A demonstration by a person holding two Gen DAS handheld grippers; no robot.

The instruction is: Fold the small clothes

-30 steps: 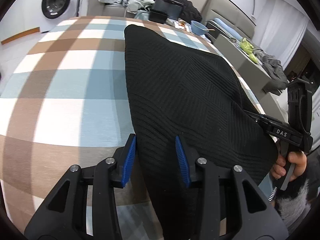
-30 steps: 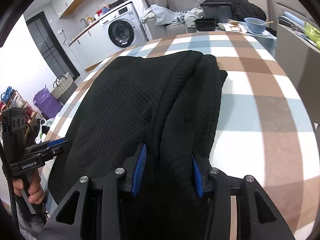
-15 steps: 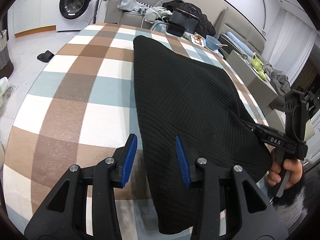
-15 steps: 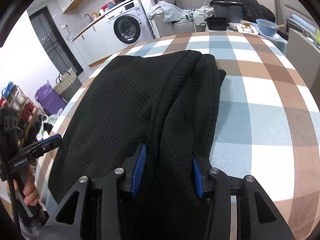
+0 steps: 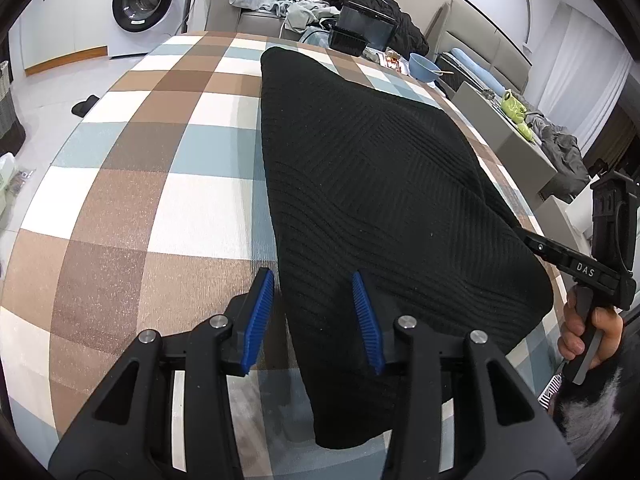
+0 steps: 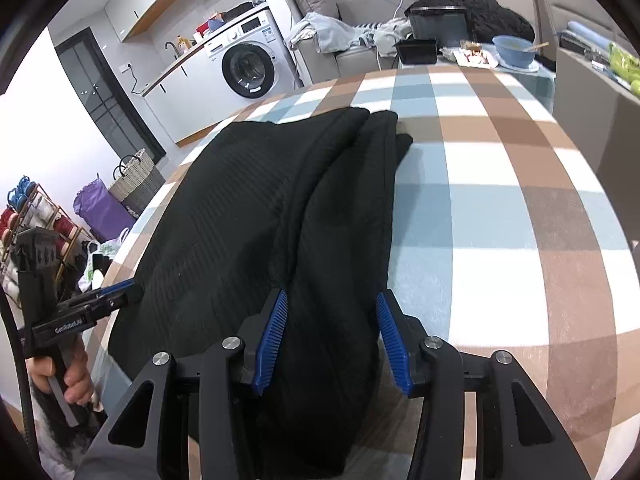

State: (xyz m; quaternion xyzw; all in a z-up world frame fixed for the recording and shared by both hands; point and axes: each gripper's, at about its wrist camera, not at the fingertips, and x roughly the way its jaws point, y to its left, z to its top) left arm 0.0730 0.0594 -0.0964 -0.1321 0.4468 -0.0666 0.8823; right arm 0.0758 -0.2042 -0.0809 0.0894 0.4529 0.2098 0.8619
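A black knit garment [image 5: 372, 184] lies folded lengthwise on the checked table [image 5: 160, 208]. My left gripper [image 5: 311, 274] hovers open over its near left edge. That edge runs between the blue pads; the left pad is over bare tablecloth and neither pad presses. In the right wrist view the garment [image 6: 248, 208] shows a doubled-over strip along its right side. My right gripper [image 6: 331, 293] straddles the near end of that strip. Its jaws are opening and the cloth fills the gap between them. A hand holds each gripper at the table's near edge.
A black box [image 5: 366, 28] and a blue bowl [image 5: 424, 68] stand at the table's far end. Behind them are a sofa with heaped clothes and a washing machine [image 5: 140, 0]. Baskets [image 6: 136, 180] and a purple bag [image 6: 100, 208] sit on the floor to the left.
The left gripper has drawn back along the garment's left edge, so more of the table shows and less cloth lies between its pads. The right jaws stand slightly wider.
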